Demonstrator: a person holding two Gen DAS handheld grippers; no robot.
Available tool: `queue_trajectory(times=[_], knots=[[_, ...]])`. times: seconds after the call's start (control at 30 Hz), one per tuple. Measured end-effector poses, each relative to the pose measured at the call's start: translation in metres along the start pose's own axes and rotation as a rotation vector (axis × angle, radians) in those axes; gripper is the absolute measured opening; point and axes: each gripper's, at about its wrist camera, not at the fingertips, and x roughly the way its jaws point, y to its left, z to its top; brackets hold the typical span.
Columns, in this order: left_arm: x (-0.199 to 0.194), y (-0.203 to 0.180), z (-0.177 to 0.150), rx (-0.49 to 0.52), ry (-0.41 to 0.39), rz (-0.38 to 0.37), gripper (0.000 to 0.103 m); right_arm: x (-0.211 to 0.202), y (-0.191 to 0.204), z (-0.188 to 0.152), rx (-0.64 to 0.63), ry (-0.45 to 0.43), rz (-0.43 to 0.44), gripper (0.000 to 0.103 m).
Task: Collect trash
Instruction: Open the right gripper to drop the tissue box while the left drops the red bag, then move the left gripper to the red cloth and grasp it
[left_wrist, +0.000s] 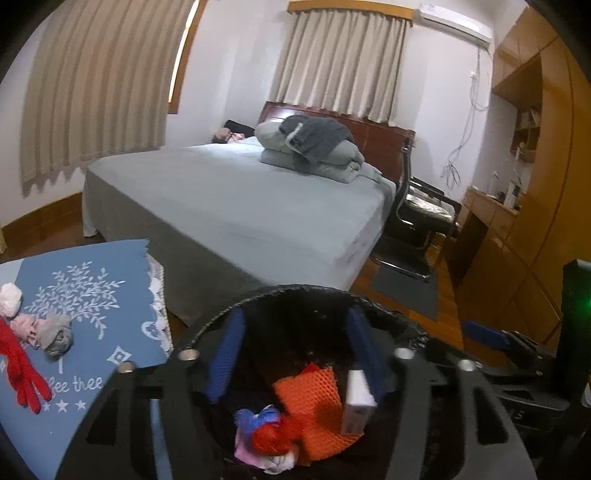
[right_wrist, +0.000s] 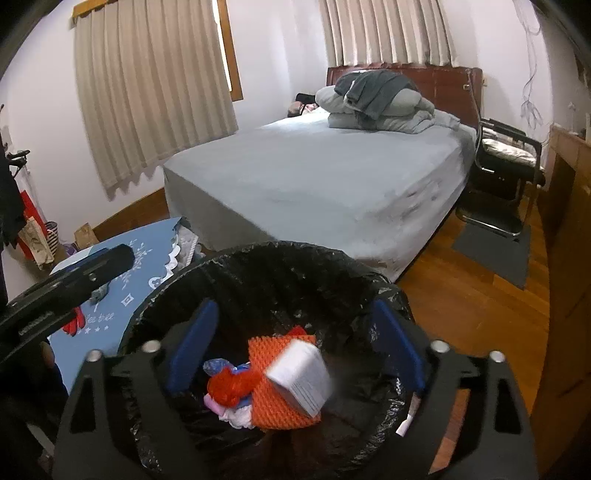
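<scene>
Both jaws stood wide over the bin (right_wrist: 266, 266), holding nothing: left gripper (left_wrist: 295, 354), right gripper (right_wrist: 291, 347). White box (right_wrist: 303, 380) mid-drop onto orange net (right_wrist: 273, 402). Risk: socks (left_wrist: 40, 328) on tabletop (left_wrist: 110, 258) get binned as trash.
</scene>
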Motion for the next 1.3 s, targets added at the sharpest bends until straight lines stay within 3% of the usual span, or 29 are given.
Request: queue_trajectory(times=[0.1, 0.27, 0.63, 1.3], knots=[[-0.005, 0.010, 0.002, -0.005, -0.016, 0.042, 0.080, -0.001, 0.004, 0.001, -0.003, -0.004, 0.005, 0.094], [-0.017, 0.033, -0.001, -0.021, -0.027, 0.113, 0.089, 0.001, 0.014, 0.003, -0.015, 0.000, 0.022, 0.096], [-0.046, 0.099, -0.018, -0.074, -0.027, 0.290, 0.091, 0.013, 0.053, 0.004, -0.050, 0.020, 0.072, 0.096], [-0.097, 0.234, -0.048, -0.198, -0.025, 0.591, 0.090, 0.060, 0.180, 0.017, -0.175, 0.028, 0.249, 0.096]])
